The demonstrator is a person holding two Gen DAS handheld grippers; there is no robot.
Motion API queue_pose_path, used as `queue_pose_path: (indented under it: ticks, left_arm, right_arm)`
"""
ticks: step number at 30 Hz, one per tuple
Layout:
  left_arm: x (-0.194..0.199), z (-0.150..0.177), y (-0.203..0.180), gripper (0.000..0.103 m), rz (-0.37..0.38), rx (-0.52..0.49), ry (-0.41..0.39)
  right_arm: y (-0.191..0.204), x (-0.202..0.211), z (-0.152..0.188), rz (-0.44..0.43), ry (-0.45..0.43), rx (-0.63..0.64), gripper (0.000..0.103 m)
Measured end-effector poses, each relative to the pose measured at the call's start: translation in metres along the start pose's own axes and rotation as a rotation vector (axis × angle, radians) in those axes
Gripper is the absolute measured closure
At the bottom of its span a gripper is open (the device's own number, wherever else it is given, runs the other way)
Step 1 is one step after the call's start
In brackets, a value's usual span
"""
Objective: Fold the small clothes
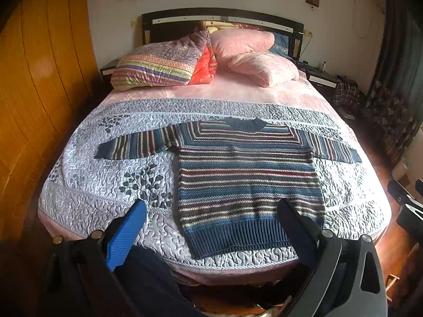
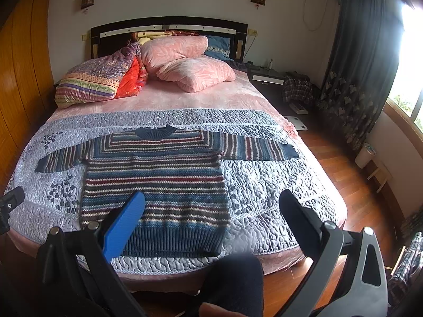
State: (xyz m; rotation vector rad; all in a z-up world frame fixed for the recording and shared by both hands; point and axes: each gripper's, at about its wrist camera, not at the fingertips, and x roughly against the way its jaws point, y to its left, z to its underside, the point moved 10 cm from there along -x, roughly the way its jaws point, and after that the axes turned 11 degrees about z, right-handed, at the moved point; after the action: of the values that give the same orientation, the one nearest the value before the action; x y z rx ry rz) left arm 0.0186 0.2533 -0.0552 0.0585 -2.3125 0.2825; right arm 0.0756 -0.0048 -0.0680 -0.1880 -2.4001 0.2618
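Note:
A small striped knit sweater [image 1: 248, 182] in blue, maroon and cream lies flat on the quilted bedspread, collar toward the headboard, both sleeves spread sideways, ribbed hem by the bed's foot edge. The right wrist view shows the same sweater [image 2: 156, 182] left of centre. My left gripper [image 1: 211, 206] is open, held in the air above the hem, nothing between its blue finger [image 1: 127, 235] and black finger [image 1: 298, 232]. My right gripper [image 2: 211, 200] is open too, hovering over the sweater's lower right corner and empty. The right gripper's body [image 1: 407, 200] shows at the left wrist view's right edge.
The grey-lilac quilt [image 1: 111, 185] covers the bed's lower half over a pink sheet. Pillows [image 1: 251, 55] and a folded duvet [image 1: 158, 63] are piled at the headboard. A wooden wardrobe [image 1: 34, 84] stands left. Right of the bed are wooden floor [image 2: 343, 169], a nightstand, a curtain and a window.

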Motion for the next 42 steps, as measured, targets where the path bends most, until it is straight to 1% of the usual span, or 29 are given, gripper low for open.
queue_pose_path:
  ticks: [11,19,24,28,29,31,32,33,34,35,36,38,39,40,41,42]
  left_arm:
    - [-0.008,-0.001,-0.001,0.004,0.017,-0.002,0.015]
    - [-0.021,-0.006,0.004,0.004,0.022,0.008,0.029]
    - [-0.039,-0.006,0.008,0.004,0.024,0.016,0.055]
    - [-0.059,-0.012,0.011,0.004,0.058,0.042,0.059]
    - [-0.067,-0.015,0.011,0.004,0.076,0.053,0.063]
    - [-0.083,-0.018,0.011,0.004,0.137,0.091,0.071]
    - [-0.095,-0.020,0.010,0.004,0.213,0.125,0.068]
    - [-0.105,-0.023,0.010,0.004,0.273,0.161,0.058]
    - [-0.112,-0.024,0.010,0.004,0.307,0.184,0.046]
    - [-0.127,-0.029,0.013,0.004,0.329,0.196,0.049]
    - [-0.134,-0.031,0.013,0.004,0.318,0.180,0.056]
    - [-0.153,-0.040,0.014,0.004,0.261,0.107,0.043]
    - [-0.159,-0.043,0.014,0.004,0.246,0.086,0.039]
    - [-0.165,-0.045,0.013,0.004,0.246,0.074,0.041]
    - [-0.175,-0.047,0.010,0.004,0.258,0.070,0.048]
    - [-0.182,-0.047,0.008,0.004,0.267,0.073,0.057]
  right_arm:
    - [0.000,-0.002,-0.002,0.005,0.005,0.009,0.003]
    - [0.005,-0.016,-0.006,0.005,0.019,0.020,0.003]
    - [0.011,-0.033,-0.008,0.006,0.038,0.032,0.003]
    - [0.015,-0.051,-0.012,0.015,0.050,0.043,0.003]
    - [0.014,-0.057,-0.014,0.013,0.049,0.041,0.003]
    - [0.011,-0.067,-0.019,0.009,0.024,0.027,0.003]
    - [0.008,-0.074,-0.022,0.015,-0.002,0.023,0.003]
    - [0.006,-0.087,-0.027,-0.005,-0.038,0.022,0.003]
    - [0.004,-0.102,-0.029,-0.052,-0.052,0.014,0.003]
    - [0.000,-0.113,-0.030,-0.085,-0.046,0.002,0.003]
    - [-0.008,-0.135,-0.031,-0.134,-0.023,-0.039,0.003]
    - [-0.030,-0.179,-0.030,-0.152,0.050,-0.116,0.003]
    - [-0.046,-0.211,-0.029,-0.182,0.096,-0.179,0.003]
    - [-0.060,-0.239,-0.026,-0.210,0.142,-0.245,0.003]
    - [-0.071,-0.259,-0.024,-0.220,0.175,-0.296,0.003]
    - [-0.090,-0.291,-0.019,-0.238,0.228,-0.383,0.003]
